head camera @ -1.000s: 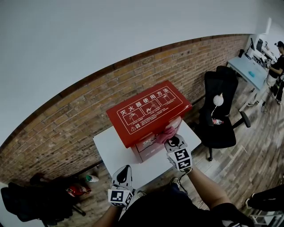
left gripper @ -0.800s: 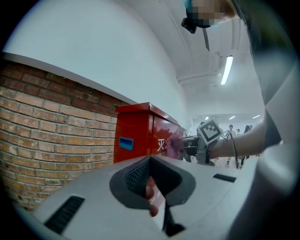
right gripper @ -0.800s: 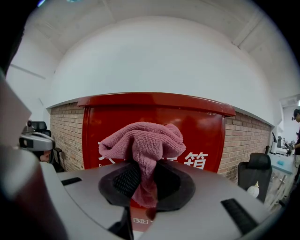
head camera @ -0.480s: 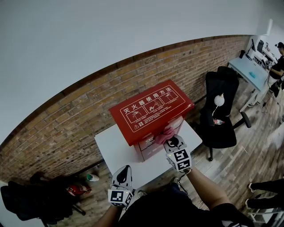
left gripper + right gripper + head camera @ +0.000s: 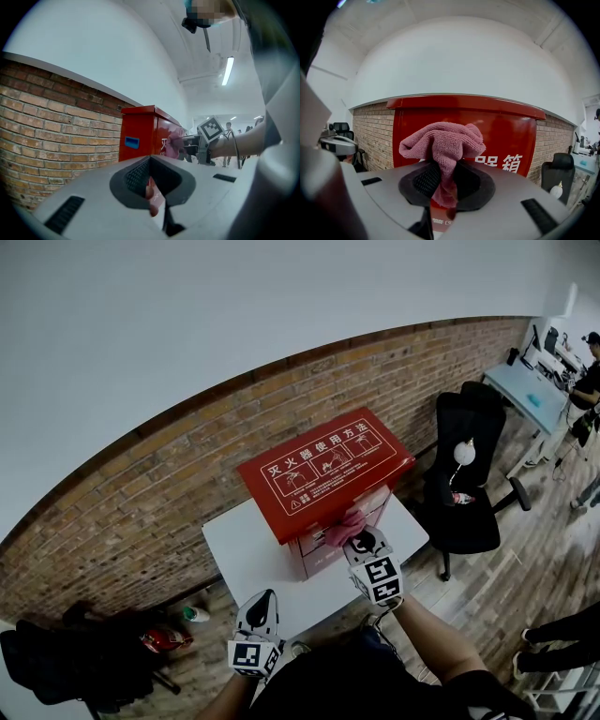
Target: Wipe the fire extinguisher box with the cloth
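Your right gripper (image 5: 362,540) clamps the pink terry cloth (image 5: 345,525) right at the front of the red metal fire extinguisher box (image 5: 323,470) on the white table (image 5: 242,554), box dead ahead; left gripper (image 5: 262,604) closed empty, farther back.

Jaws pinch pink cloth (image 5: 443,147) before red box (image 5: 506,136)

2 grippers (image 5: 265,598) (image 5: 362,540) | 1 cloth (image 5: 345,525) | 1 box (image 5: 323,471) | 1 table (image 5: 242,554) | 1 chair (image 5: 466,507)
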Demonstrator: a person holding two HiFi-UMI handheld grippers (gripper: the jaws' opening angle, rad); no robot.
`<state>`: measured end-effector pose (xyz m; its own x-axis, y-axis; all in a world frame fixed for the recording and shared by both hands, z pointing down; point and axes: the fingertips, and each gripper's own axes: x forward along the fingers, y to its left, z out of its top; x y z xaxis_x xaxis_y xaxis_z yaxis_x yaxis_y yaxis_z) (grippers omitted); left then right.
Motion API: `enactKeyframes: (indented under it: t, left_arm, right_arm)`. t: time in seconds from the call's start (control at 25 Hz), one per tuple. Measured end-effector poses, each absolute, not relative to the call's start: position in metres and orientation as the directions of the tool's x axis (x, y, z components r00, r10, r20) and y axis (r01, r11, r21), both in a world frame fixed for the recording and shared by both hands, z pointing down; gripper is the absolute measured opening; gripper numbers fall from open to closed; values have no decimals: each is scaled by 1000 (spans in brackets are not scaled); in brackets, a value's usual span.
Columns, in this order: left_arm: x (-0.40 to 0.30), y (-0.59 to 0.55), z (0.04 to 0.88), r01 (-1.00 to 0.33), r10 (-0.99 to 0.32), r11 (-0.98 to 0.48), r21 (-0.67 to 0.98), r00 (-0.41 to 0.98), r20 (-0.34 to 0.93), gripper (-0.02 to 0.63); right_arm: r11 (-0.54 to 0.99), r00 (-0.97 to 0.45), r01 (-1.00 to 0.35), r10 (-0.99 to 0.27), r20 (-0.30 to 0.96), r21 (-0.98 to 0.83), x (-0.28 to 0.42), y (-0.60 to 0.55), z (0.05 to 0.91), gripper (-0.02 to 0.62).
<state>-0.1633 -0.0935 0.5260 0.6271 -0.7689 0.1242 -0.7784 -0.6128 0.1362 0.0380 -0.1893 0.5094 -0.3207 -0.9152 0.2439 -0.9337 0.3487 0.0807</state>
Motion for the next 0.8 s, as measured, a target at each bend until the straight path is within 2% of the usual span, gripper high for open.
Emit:
enactKeyframes:
  t: [0.8]
  left_arm:
    - [-181, -91, 529, -776, -765, -617, 131, 630, 133, 17]
  right_arm:
    - [374, -349, -925, -904, 247, 64, 1, -181, 507, 81]
